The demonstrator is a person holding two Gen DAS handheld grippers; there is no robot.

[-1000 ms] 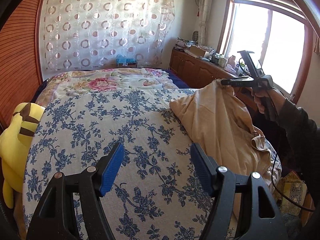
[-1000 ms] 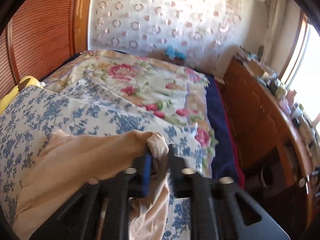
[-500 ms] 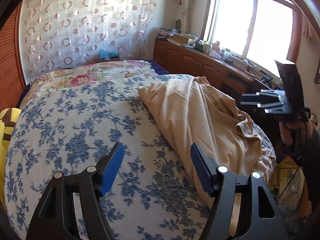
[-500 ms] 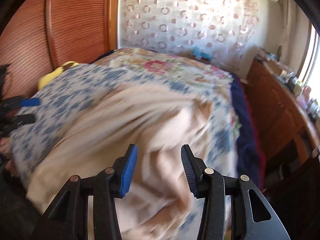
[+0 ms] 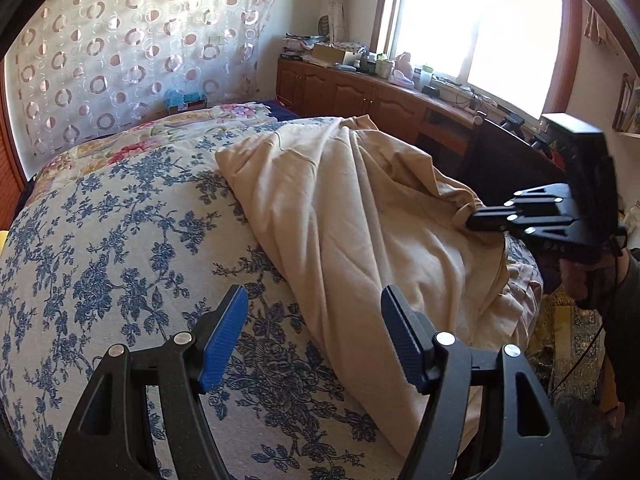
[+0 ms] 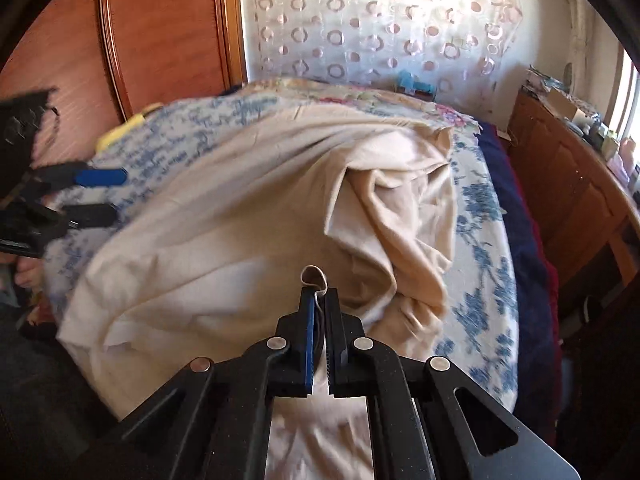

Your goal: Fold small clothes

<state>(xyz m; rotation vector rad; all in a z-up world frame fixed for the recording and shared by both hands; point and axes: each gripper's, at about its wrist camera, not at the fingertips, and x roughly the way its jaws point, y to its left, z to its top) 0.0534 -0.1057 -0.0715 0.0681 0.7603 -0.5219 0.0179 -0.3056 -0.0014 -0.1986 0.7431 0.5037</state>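
Where right claw [image 6: 319, 300] pinches, garment [image 6: 248, 216] spreads.

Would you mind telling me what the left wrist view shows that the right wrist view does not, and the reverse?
Only the left wrist view shows the bright window and the left hand-held gripper from behind, open over the blue floral bedspread with nothing between its pads. Only the right wrist view shows the wooden headboard and, up close, the right hand-held gripper, its jaws just closed, pinching a small loop of fabric. Both show the beige garment on the bed, the circle-patterned curtain and the wooden cabinet.
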